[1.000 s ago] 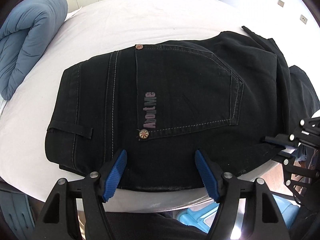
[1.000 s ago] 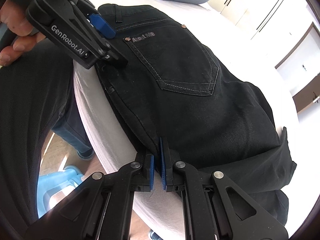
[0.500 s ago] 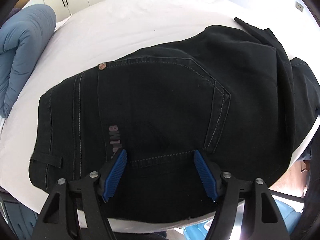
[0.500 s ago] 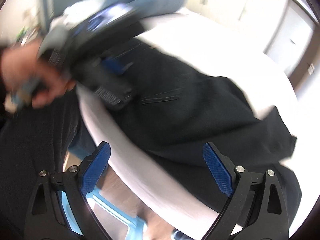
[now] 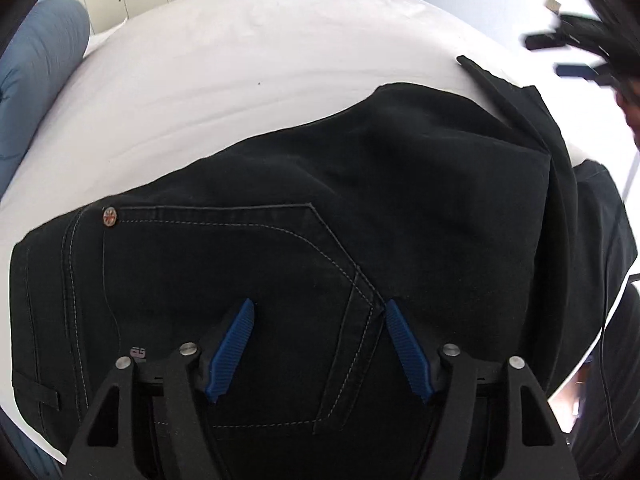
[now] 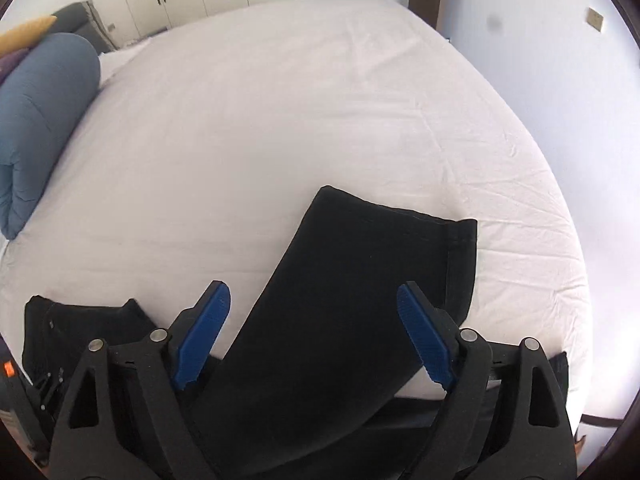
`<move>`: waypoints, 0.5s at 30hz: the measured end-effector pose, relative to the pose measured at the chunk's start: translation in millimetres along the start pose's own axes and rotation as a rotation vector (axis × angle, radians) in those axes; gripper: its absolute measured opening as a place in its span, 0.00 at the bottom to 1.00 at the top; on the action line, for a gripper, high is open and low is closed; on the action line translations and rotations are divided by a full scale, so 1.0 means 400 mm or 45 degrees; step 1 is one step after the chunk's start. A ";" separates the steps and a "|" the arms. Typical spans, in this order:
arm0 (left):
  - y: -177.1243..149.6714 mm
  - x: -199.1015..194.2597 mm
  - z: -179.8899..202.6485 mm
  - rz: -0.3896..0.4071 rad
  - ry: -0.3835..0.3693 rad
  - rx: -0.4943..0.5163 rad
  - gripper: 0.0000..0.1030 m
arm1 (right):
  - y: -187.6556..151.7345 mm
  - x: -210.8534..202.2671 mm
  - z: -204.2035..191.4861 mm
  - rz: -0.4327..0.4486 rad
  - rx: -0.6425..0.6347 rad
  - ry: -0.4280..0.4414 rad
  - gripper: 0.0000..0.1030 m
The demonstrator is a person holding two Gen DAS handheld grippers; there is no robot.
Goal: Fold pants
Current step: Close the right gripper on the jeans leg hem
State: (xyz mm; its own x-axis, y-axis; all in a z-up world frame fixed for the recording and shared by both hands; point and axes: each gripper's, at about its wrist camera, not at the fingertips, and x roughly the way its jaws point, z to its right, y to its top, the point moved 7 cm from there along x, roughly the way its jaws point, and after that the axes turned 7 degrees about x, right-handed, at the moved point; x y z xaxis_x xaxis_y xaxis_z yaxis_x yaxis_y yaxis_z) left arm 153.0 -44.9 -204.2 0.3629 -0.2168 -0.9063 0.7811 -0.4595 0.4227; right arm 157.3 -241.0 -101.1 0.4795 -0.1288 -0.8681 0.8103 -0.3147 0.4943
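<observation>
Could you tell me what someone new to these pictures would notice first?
The black denim pants with pale stitching sprawl over the near edge of the white-sheeted bed, one leg angled up the sheet. A rolled blue quilt lies at the bed's left. Both the left gripper and right gripper hover with jaws open.

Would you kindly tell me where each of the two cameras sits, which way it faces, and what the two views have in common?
Left wrist: sits on the left gripper, looking steeply down at the back pocket of the black pants; its open blue fingers show, and the right gripper, blurred, far right.
Right wrist: sits on the right gripper, looking down over a pant leg and across the bed; its wide-open fingers show.
Shared: the pants, white sheet, blue duvet, wardrobe doors.
</observation>
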 end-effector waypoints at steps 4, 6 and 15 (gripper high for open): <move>-0.001 0.008 0.003 0.006 -0.017 -0.027 0.70 | 0.062 0.133 -0.033 -0.071 -0.023 -0.140 0.82; -0.014 0.004 -0.012 0.008 -0.023 -0.030 0.70 | 0.075 0.190 -0.039 -0.125 0.030 -0.174 0.82; -0.016 -0.001 -0.021 0.025 -0.012 -0.031 0.70 | 0.063 0.356 -0.038 -0.336 0.119 -0.293 0.82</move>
State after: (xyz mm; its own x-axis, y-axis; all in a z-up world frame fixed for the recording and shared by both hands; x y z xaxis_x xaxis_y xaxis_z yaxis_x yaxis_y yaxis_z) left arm 152.3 -34.5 -206.3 0.3740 -0.2337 -0.8975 0.7858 -0.4342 0.4405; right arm 251.3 -252.9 -211.7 0.1606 -0.2368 -0.9582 0.8567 -0.4487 0.2544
